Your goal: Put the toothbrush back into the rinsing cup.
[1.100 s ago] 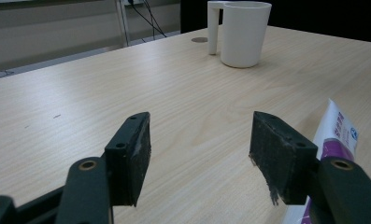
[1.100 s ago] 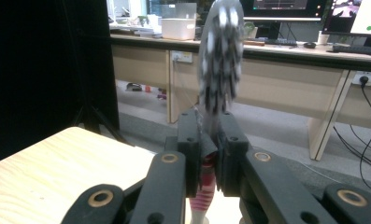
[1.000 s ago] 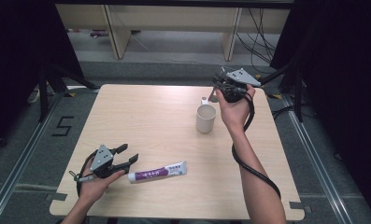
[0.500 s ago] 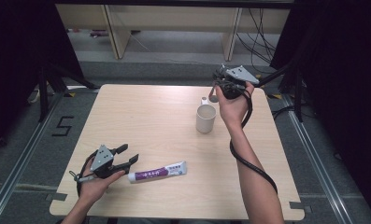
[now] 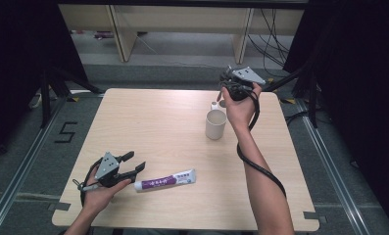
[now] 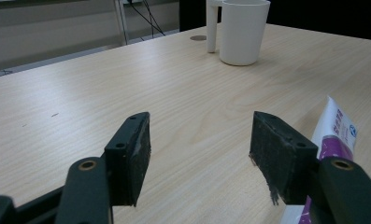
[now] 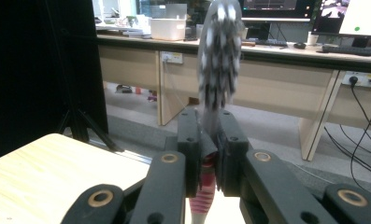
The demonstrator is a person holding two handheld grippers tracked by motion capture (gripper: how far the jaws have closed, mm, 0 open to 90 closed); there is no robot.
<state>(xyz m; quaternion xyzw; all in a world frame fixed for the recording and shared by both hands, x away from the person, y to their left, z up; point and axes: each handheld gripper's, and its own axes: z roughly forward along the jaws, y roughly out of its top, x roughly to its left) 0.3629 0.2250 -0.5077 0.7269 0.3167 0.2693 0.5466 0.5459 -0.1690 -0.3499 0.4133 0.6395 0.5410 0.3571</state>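
Observation:
My right gripper [image 7: 210, 140] is shut on a toothbrush [image 7: 219, 51]. The bristled head sticks up past the jaws and a pink-and-white striped handle hangs below. In the high view that gripper [image 5: 227, 81] is held in the air above and just behind a white mug [image 5: 215, 124], which stands upright at the table's far right. A white and purple toothpaste tube [image 5: 165, 180] lies flat near the front edge. My left gripper [image 5: 135, 160] rests just left of the tube, open, with nothing between the jaws [image 6: 199, 154]. The tube [image 6: 335, 130] lies beside one jaw, and the mug [image 6: 243, 30] stands far ahead.
The light wooden table [image 5: 148, 122] is bare between mug and tube. A small dark disc [image 6: 198, 38] lies on the table by the mug's handle. Behind the table are desks [image 5: 182, 19], cables and dark curtains at both sides.
The right hand with the toothbrush has drifted a little to the left and down, closer over the mug. The left hand and the tube have not moved.

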